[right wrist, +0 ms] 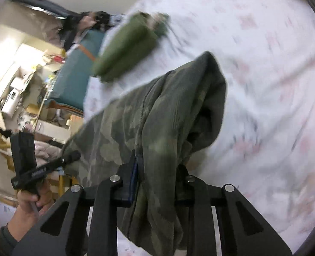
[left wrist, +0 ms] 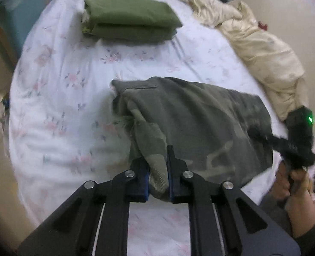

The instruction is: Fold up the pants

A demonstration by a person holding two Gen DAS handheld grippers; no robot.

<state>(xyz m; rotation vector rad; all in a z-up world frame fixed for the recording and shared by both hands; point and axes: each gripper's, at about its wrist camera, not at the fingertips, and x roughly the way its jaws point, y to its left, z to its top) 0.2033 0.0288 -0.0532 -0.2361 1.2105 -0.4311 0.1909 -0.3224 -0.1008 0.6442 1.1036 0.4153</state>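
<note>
The camouflage-patterned green fabric pants (left wrist: pixel 200 123) are held above the near edge of the white floral-print bedsheet (left wrist: pixel 61 98), clamped by the left gripper (left wrist: pixel 158 170) and the right gripper (right wrist: pixel 157 177). A folded olive-green garment (left wrist: pixel 129 19) lies toward the far edge; a crumpled cream blanket (left wrist: pixel 257 49) is bunched along the right edge.

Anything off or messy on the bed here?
Mostly fine: both grippers hold the camo pants above the sheet. The green folded pile is neat. Only the cream bedding lies crumpled along the far edge.
</note>
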